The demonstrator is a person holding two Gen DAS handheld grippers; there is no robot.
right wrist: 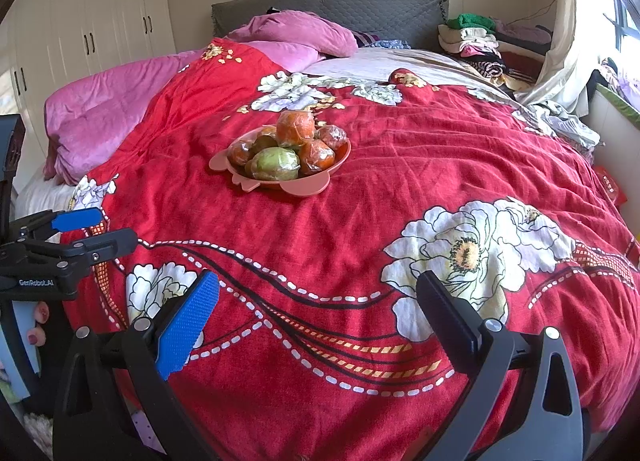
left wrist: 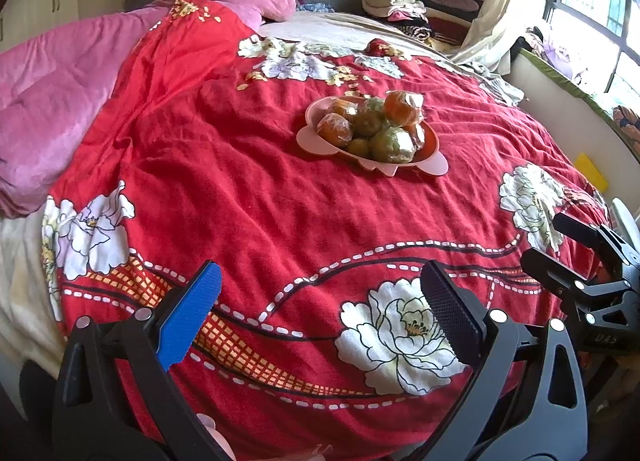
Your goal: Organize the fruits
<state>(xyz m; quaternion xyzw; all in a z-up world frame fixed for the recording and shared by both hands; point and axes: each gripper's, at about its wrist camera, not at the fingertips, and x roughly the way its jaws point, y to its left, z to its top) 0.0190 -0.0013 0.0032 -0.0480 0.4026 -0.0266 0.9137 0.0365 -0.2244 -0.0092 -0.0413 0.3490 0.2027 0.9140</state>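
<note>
Both tongs, left (left wrist: 320,317) and right (right wrist: 318,315), are open and empty; the fruit plate (right wrist: 308,187) lies well ahead on the bed, left of the right tongs.

The red blanket (right wrist: 360,229) lies wide and bare between the near bed edge and the plate (right wrist: 316,185), so the straight way to it is open from both sides. The plate is heaped with wrapped fruit (right wrist: 280,149), pieces touching and stacked, with little gap between them; the top orange (right wrist: 295,127) stands free above the rest. A pink quilt (right wrist: 104,117) bulks along the bed's left side, well apart from the plate. Folded clothes (right wrist: 472,41) sit far back at the right.
</note>
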